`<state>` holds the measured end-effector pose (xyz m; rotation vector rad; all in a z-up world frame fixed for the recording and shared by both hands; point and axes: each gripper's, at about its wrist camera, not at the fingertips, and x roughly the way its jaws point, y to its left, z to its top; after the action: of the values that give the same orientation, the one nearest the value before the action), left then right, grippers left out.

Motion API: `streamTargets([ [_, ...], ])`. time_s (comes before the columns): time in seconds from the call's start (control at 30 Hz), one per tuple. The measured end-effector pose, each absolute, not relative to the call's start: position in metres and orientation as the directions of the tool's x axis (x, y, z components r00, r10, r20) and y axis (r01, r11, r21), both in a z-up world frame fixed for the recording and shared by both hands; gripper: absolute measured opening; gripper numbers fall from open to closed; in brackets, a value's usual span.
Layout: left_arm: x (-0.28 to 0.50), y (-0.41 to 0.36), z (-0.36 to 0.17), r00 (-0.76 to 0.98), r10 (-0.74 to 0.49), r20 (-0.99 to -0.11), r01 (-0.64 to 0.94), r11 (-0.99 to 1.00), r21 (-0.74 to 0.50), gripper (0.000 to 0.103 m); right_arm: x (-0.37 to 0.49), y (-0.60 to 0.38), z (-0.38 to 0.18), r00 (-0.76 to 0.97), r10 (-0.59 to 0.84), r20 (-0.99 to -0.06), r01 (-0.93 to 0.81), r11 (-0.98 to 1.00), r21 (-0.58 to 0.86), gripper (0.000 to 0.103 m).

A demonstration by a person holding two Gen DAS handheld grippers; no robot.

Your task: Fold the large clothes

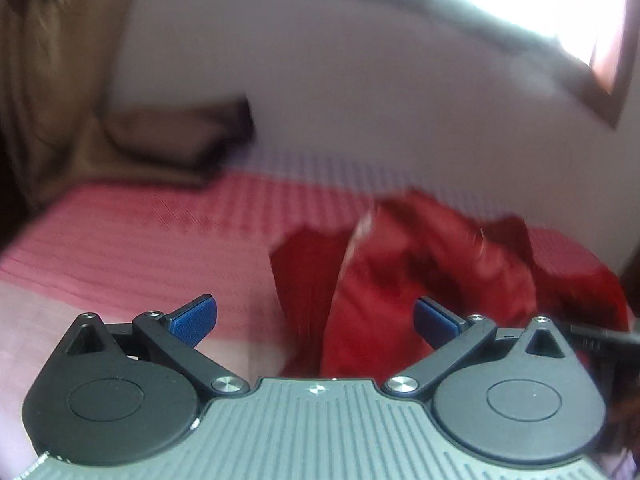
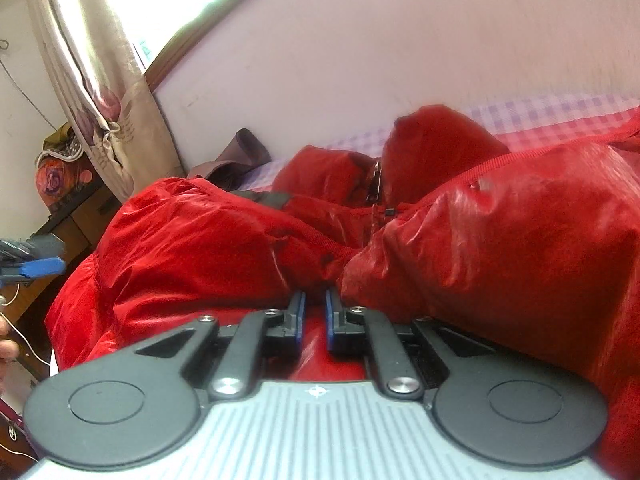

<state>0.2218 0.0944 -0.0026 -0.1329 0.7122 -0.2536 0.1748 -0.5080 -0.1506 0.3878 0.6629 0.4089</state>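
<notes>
A shiny red puffy jacket (image 2: 500, 232) lies bunched on the bed, its zipper line running across the top. My right gripper (image 2: 314, 312) is nearly closed, its blue pads pinching a fold of the jacket's red fabric at the near edge. In the left wrist view the jacket (image 1: 420, 276) lies ahead and to the right, blurred. My left gripper (image 1: 316, 320) is open wide and empty, above the bedsheet just short of the jacket. The left gripper's blue tip also shows in the right wrist view (image 2: 42, 268) at the far left.
The bed has a pink and lilac checked sheet (image 1: 140, 232). A brown blanket and pillow (image 1: 160, 136) lie at its far left against the pale wall. A curtain (image 2: 100, 72), a window and a dark wooden cabinet (image 2: 76, 216) stand to the left in the right wrist view.
</notes>
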Motion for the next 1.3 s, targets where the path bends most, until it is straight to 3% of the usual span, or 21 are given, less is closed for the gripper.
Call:
streamTargets([
  [0.1,0.241,0.116,-0.036,0.627,-0.419,-0.657,0.203,0.902,-0.381,0.103,0.174,-0.507,-0.15,0.717,0.478,-0.507,-0.241,0.853,0.463,0.008],
  [0.23,0.261,0.135,-0.078,0.543,-0.561,-0.625,0.196,0.808,-0.556,0.103,0.173,-0.505,-0.149,0.722,0.47,-0.507,-0.243,0.859,0.45,0.008],
  [0.33,0.265,0.123,-0.087,0.545,-0.62,-0.564,0.296,0.772,-0.562,0.1,0.171,-0.501,-0.148,0.728,0.457,-0.511,-0.244,0.869,0.43,0.008],
  [0.4,0.264,0.111,-0.086,0.541,-0.619,-0.569,0.298,0.774,-0.559,0.063,0.171,-0.5,-0.149,0.729,0.454,-0.512,-0.244,0.871,0.425,0.008],
  [0.43,0.26,0.107,-0.083,0.553,-0.61,-0.567,0.274,0.776,-0.568,0.051,0.171,-0.5,-0.149,0.729,0.454,-0.512,-0.243,0.871,0.427,0.008],
  [0.53,0.236,0.105,-0.062,0.627,-0.591,-0.508,0.228,0.762,-0.607,0.03,0.171,-0.502,-0.149,0.728,0.456,-0.511,-0.237,0.868,0.437,0.008],
  [0.73,0.188,0.079,-0.007,0.706,-0.587,-0.396,0.216,0.711,-0.67,0.028,0.172,-0.503,-0.149,0.727,0.457,-0.512,-0.221,0.862,0.456,0.008],
  [1.07,0.168,0.009,0.045,0.777,-0.468,-0.421,0.225,0.831,-0.509,0.027,0.166,-0.534,-0.134,0.724,0.496,-0.479,-0.127,0.778,0.615,0.012],
  [1.3,0.155,-0.03,0.059,0.785,-0.464,-0.411,0.264,0.85,-0.455,0.027,0.15,-0.543,-0.115,0.712,0.517,-0.474,-0.199,0.797,0.571,0.015],
])
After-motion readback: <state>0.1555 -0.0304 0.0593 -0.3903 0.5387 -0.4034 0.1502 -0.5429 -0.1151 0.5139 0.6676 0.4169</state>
